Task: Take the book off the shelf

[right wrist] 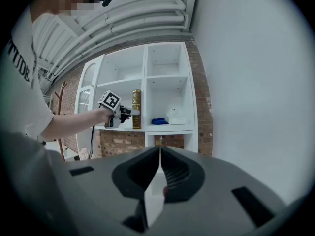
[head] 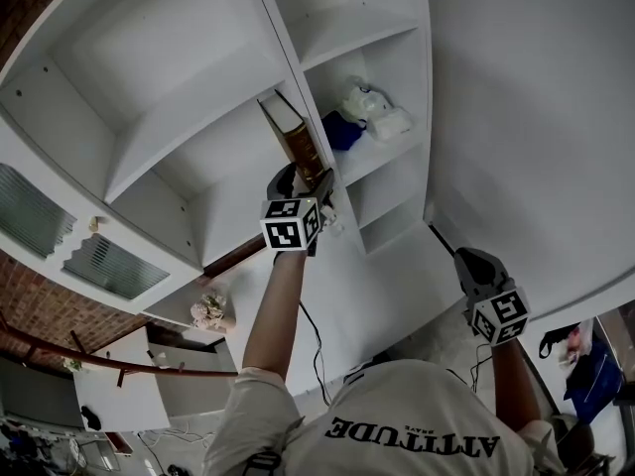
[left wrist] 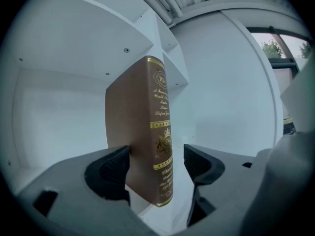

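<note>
Your left gripper (left wrist: 156,163) spread around the upright book (left wrist: 140,132), white shelf (right wrist: 170,129) against brick wall (right wrist: 203,97), blue thing (right wrist: 158,121) at book's 3 o'clock, right gripper (right wrist: 160,173) pressed together

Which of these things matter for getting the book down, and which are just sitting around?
Part of the job:
brown book; white shelf unit; left gripper, jaws open either side of the book.

Just lying about:
blue item and white item in the next compartment; pale bundle on a lower ledge; right gripper, shut and empty.
</note>
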`<action>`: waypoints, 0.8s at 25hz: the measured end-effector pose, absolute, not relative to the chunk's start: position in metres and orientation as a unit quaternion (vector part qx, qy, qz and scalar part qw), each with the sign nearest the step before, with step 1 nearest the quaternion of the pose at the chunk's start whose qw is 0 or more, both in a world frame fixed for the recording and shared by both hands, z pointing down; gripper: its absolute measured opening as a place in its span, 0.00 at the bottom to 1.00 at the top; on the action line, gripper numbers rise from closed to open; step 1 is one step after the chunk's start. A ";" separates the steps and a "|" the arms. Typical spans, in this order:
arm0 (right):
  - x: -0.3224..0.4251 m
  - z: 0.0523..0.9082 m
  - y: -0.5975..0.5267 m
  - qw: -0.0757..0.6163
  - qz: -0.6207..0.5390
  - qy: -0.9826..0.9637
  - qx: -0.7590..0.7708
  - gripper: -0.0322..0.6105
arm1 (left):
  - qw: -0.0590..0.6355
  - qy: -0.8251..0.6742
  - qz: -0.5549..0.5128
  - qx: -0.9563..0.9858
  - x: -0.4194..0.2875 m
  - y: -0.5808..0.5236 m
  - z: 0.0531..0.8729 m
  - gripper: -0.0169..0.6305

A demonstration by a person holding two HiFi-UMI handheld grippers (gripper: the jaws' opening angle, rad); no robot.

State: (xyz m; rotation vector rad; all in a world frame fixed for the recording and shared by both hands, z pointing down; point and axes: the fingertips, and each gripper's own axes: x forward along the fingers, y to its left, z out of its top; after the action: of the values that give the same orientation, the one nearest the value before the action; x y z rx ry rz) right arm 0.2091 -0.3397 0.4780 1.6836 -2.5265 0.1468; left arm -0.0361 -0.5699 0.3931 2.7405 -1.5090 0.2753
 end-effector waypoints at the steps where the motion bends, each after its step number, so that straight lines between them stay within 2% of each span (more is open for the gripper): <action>1: 0.209 0.478 -0.339 0.050 0.048 -0.830 0.553 0.10 | 0.001 -0.496 0.082 0.865 -0.036 -0.572 0.393 0.54; 15: 0.220 0.489 -0.325 0.039 0.069 -0.819 0.568 0.10 | -0.055 -0.644 0.031 0.762 -0.037 -0.588 0.399 0.53; 20: 0.222 0.492 -0.320 0.031 0.082 -0.817 0.570 0.10 | -0.074 -0.661 0.035 0.746 -0.039 -0.584 0.400 0.49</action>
State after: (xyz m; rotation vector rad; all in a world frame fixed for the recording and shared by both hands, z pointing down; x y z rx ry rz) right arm 0.2216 -0.3196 0.4922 1.7567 -2.5176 0.2538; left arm -0.0388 -0.5841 0.3999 2.4622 -2.1796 0.1150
